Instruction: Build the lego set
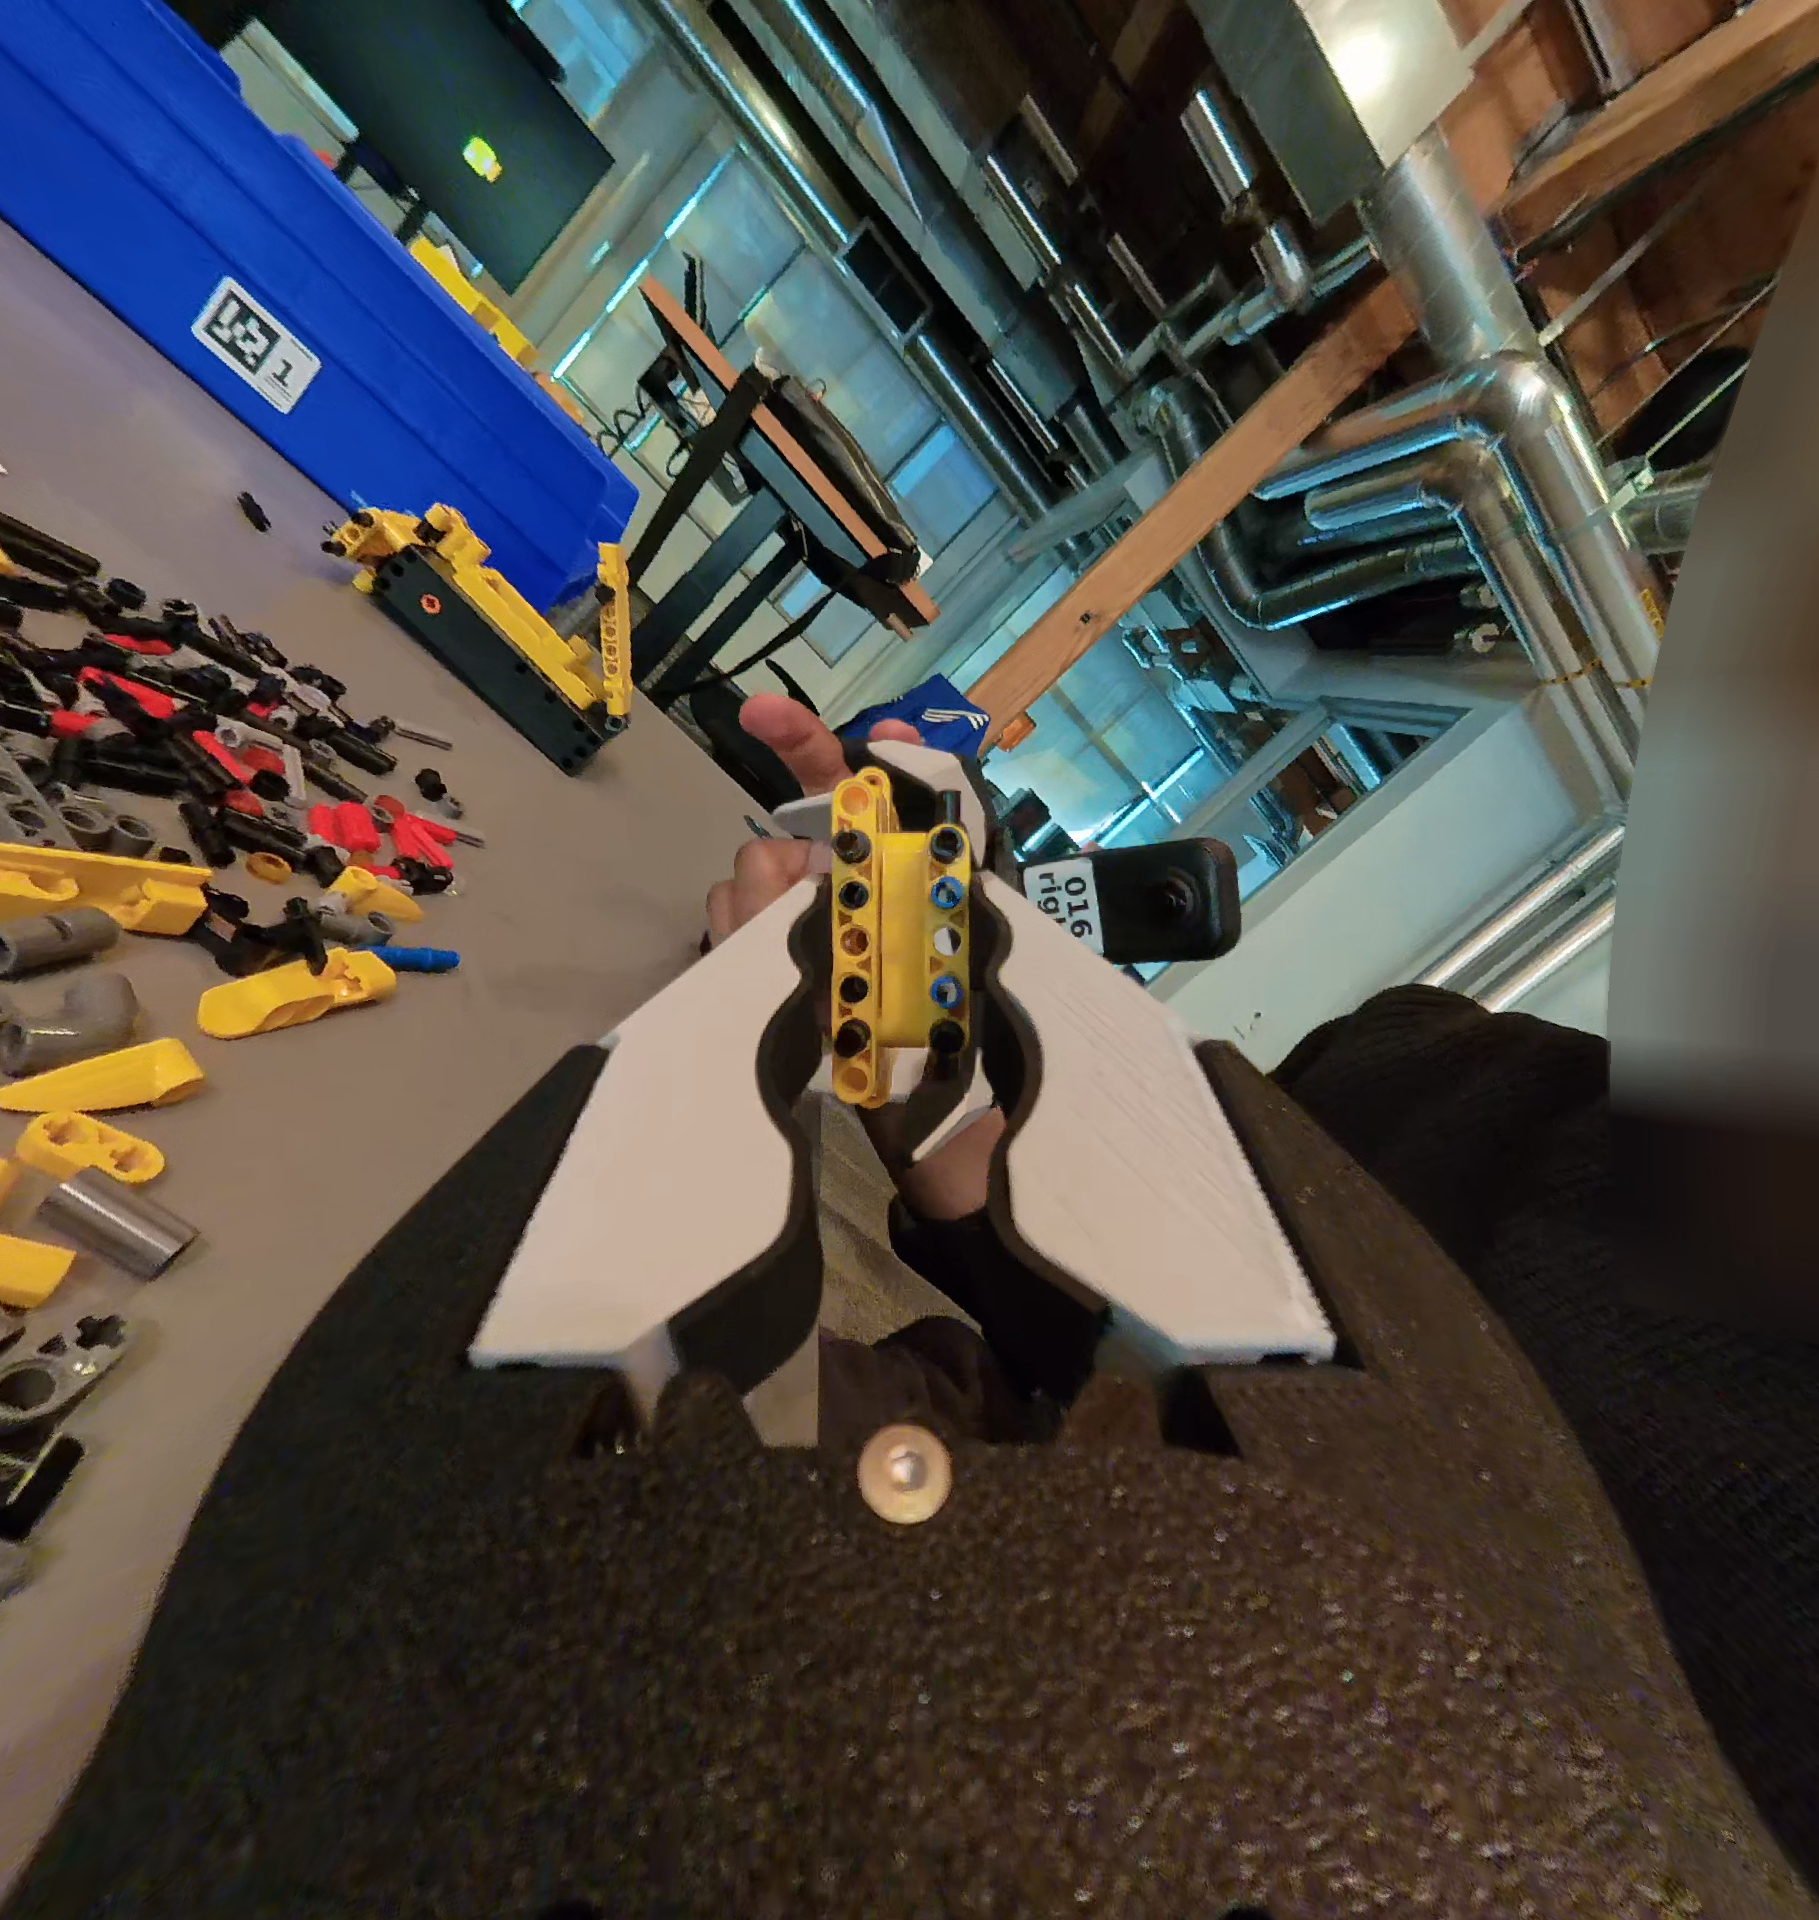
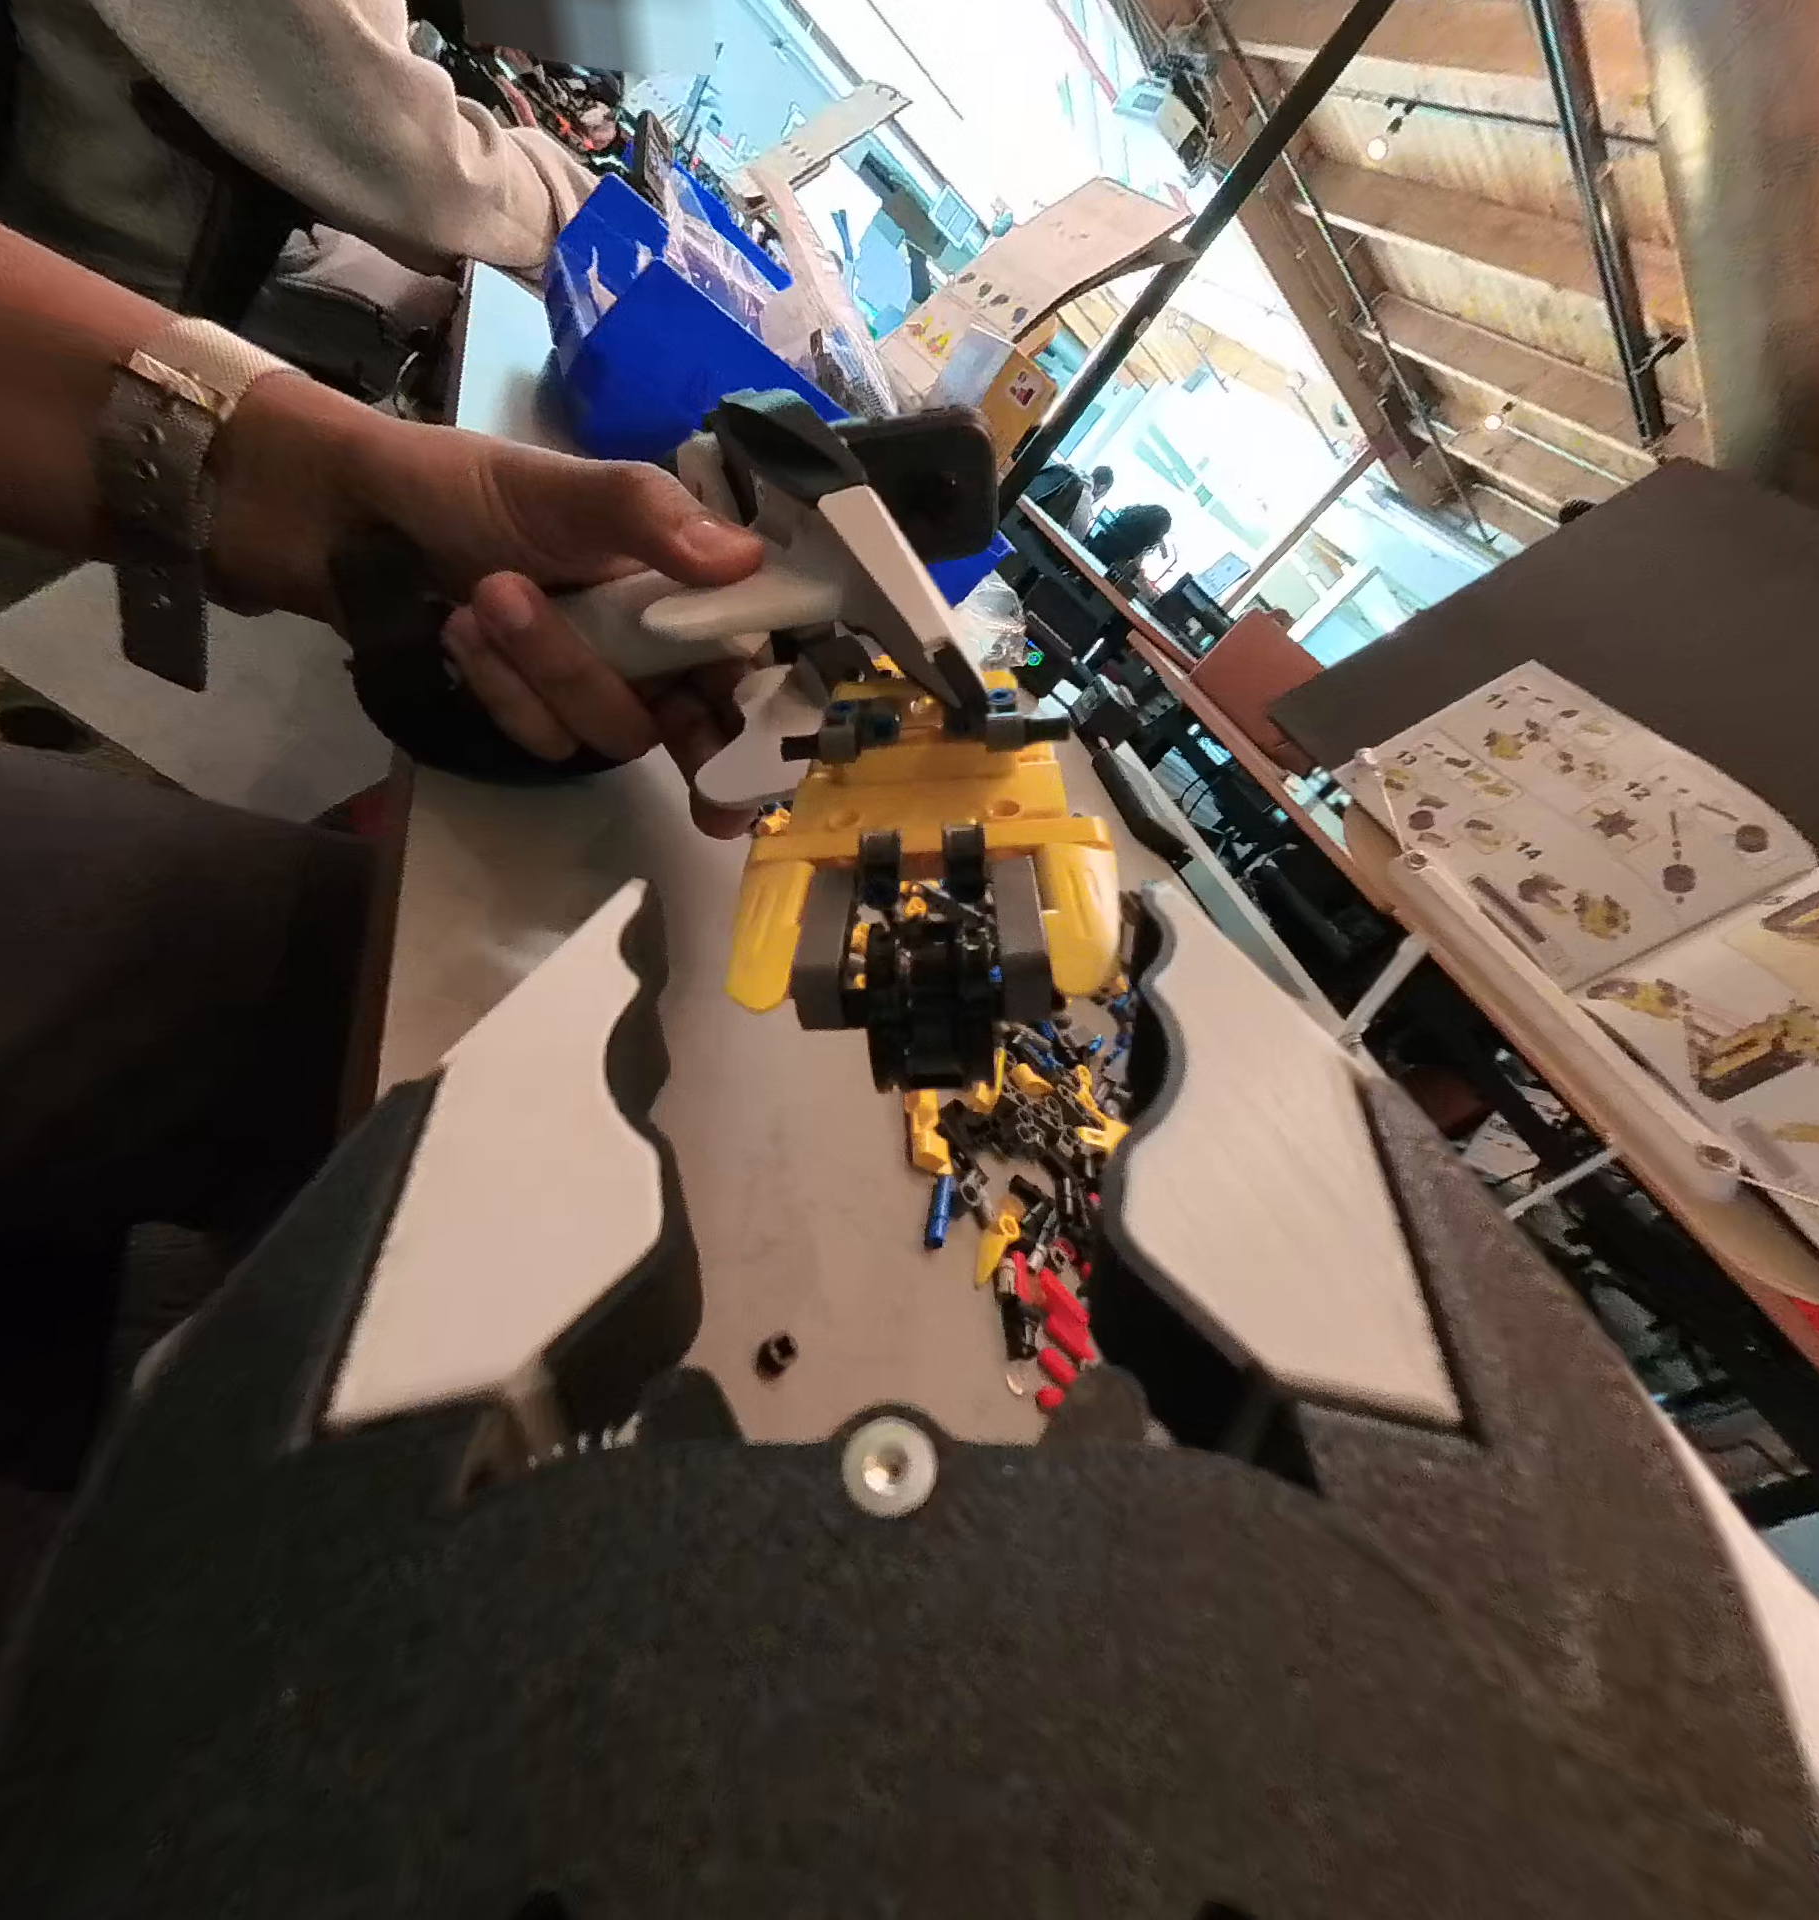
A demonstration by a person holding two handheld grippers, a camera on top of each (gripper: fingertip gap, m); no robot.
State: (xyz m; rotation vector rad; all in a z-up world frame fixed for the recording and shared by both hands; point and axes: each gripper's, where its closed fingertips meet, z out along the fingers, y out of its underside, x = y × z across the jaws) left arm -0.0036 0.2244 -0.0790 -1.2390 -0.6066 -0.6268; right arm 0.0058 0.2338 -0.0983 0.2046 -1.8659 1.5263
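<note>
Left claw [image 1: 900,961] clamps yellow brick assembly [image 1: 897,940]; right claw [image 2: 889,935] wide open, seemingly empty.

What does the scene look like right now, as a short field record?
left hand-held gripper: shut on yellow brick assembly, raised off the table
right hand-held gripper: open, empty, facing the assembly
table: grey; loose yellow, black, red and grey parts
second build: yellow-black, beside blue bin
instruction booklet: open, right side
</note>
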